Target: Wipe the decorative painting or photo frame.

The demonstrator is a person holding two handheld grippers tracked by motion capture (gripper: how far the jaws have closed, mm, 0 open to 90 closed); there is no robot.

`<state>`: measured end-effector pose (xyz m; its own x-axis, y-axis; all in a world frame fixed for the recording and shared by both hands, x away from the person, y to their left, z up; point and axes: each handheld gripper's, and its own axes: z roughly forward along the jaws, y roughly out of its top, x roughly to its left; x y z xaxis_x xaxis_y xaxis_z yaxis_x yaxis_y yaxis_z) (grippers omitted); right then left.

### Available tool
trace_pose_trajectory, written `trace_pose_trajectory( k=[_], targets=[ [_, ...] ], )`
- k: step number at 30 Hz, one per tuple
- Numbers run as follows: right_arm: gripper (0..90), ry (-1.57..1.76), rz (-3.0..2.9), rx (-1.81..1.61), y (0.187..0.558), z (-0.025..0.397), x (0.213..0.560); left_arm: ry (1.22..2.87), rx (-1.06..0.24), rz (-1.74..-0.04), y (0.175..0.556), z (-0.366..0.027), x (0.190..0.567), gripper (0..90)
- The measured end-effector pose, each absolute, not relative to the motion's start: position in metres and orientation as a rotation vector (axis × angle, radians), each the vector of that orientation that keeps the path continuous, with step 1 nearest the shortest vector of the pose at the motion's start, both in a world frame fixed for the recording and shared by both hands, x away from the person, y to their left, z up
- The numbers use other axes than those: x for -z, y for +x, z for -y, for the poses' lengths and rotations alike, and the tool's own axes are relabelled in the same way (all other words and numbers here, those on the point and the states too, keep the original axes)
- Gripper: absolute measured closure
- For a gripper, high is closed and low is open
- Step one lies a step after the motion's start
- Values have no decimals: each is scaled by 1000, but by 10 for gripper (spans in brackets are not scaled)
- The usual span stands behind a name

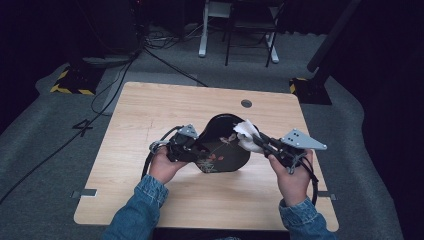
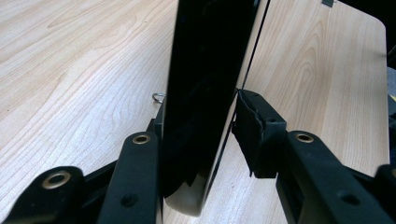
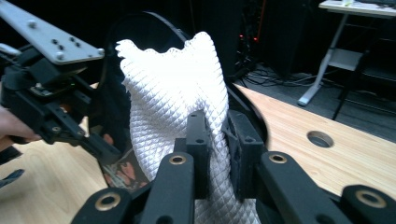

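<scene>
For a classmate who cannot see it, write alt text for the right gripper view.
Black tongs pinch a white quilted cloth against a glossy black lacquered tray, which the other tongs hold upright over a light wooden table.

A dark "4" is marked on the grey floor [image 1: 82, 127].

Glossy black lacquered tray [image 1: 225, 145]: red-and-pale floral motif on its face. Crumpled cloth [image 3: 175, 93]: white, diamond-quilted texture. Tongs: matte black, brass-coloured rivets. Desk [image 1: 150, 110]: light wood grain. Sleeves: blue denim.
</scene>
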<state>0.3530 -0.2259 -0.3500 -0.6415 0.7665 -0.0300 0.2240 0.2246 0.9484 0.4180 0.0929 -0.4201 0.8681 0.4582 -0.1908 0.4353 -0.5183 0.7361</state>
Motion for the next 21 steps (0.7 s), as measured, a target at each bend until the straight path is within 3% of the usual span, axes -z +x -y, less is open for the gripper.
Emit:
trace_pose_trajectory(
  k=[8, 21],
  targets=[
    [805, 895, -2033, -1420, 354, 218, 354, 2190, -30, -640, 418, -92, 419, 644],
    [805, 777, -2183, -1407, 353, 167, 367, 2193, -25, -626, 417, -91, 418, 661]
  ],
)
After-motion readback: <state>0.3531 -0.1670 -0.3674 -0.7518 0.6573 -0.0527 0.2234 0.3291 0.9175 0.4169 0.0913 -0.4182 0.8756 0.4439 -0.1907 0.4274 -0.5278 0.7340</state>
